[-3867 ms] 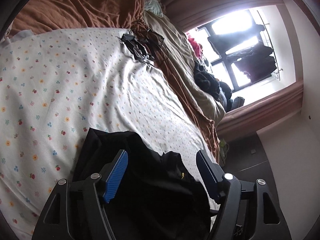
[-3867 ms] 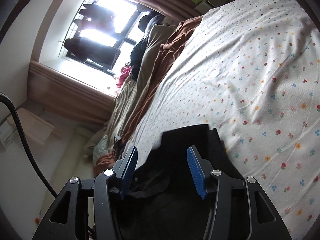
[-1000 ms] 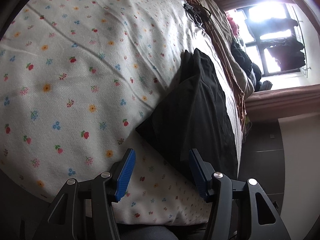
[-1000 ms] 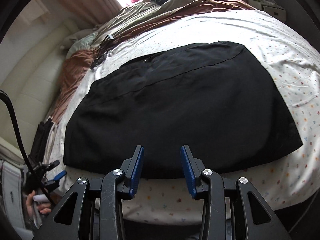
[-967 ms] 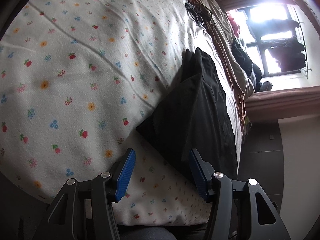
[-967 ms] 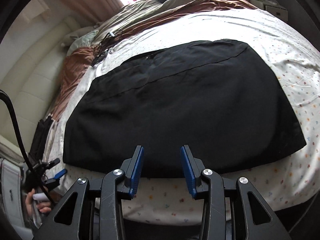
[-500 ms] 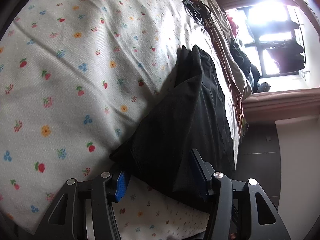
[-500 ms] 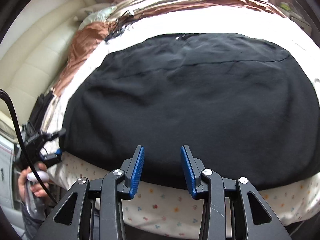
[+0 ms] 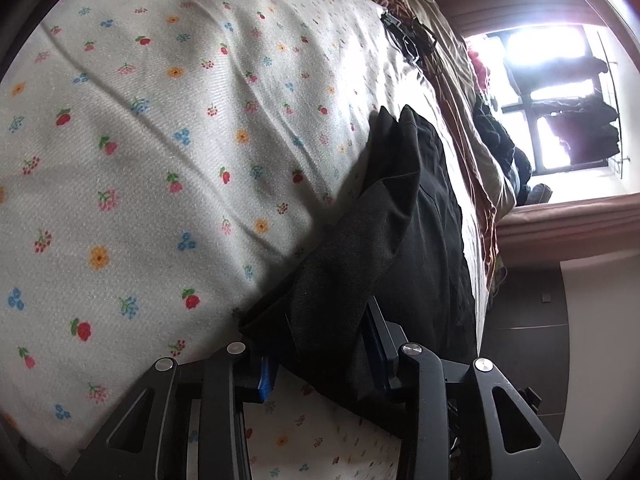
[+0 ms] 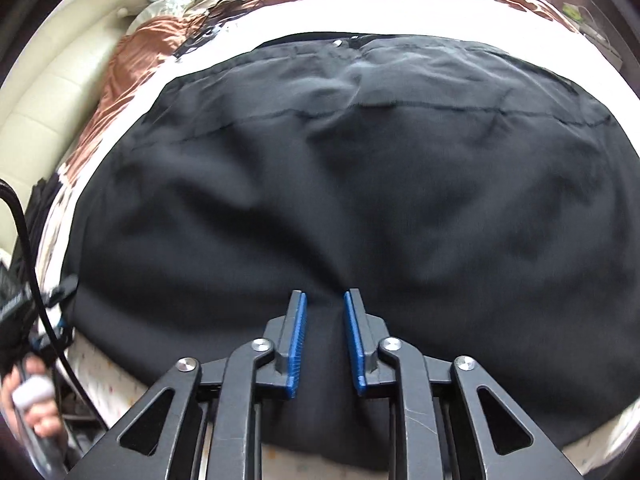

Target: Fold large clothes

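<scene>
Left wrist view: the left gripper is seen closed down on a corner of the black garment, its blue pads nearly buried in the cloth. The garment is stretched from 6 toward 12 o'clock along the edge of the flowered sheet. A bright window is seen at 2 o'clock.

Right wrist view: the black garment is spread flat across the bed, filling the middle. The right gripper is narrowed to a small gap, with the near hem pinched between its pads. A brown blanket is bunched at 10 o'clock.
</scene>
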A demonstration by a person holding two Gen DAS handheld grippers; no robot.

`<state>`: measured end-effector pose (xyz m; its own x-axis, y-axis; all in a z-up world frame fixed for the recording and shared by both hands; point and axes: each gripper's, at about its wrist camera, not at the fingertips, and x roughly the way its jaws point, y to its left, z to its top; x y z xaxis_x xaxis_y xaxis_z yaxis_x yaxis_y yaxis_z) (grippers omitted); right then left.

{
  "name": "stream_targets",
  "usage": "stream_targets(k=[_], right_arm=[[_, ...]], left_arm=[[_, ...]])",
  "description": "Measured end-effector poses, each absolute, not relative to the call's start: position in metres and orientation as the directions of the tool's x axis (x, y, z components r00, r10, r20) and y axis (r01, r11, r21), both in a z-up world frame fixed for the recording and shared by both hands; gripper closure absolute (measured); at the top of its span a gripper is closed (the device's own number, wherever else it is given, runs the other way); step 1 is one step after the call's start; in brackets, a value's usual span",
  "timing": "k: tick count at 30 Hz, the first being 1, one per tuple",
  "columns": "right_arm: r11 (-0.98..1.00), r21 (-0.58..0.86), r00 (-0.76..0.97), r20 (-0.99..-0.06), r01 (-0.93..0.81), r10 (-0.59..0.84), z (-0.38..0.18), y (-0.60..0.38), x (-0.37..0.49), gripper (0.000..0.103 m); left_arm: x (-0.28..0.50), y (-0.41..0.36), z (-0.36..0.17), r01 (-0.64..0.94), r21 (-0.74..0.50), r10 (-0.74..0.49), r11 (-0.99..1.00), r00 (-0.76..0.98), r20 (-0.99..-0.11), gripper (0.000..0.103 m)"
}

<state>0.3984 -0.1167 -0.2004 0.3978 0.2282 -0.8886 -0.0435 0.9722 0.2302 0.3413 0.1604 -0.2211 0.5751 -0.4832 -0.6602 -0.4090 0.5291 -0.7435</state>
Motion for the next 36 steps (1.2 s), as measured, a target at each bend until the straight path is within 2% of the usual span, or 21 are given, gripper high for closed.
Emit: stream_targets(k=[15, 30, 36], right_arm=[[0.978, 0.206, 0.434, -0.883, 0.015, 0.179, -0.196, -0.121, 0.505, 0.084], [0.984, 0.172, 0.454, -0.882, 0.055, 0.128, -0.194, -0.124, 0.577, 0.084], [0.983, 0.178, 0.47, -0.872, 0.046, 0.136, -0.174, -0.131, 0.586, 0.084]], left_arm=[[0.337, 0.158, -0.222, -0.448, -0.734, -0.46, 0.51, 0.579, -0.673, 0.07], [0.335, 0.16, -0.225, -0.46, -0.749, -0.469, 0.478, 0.587, -0.66, 0.07], [0.333, 0.161, -0.226, -0.45, -0.756, -0.478, 0.476, 0.589, -0.651, 0.071]])
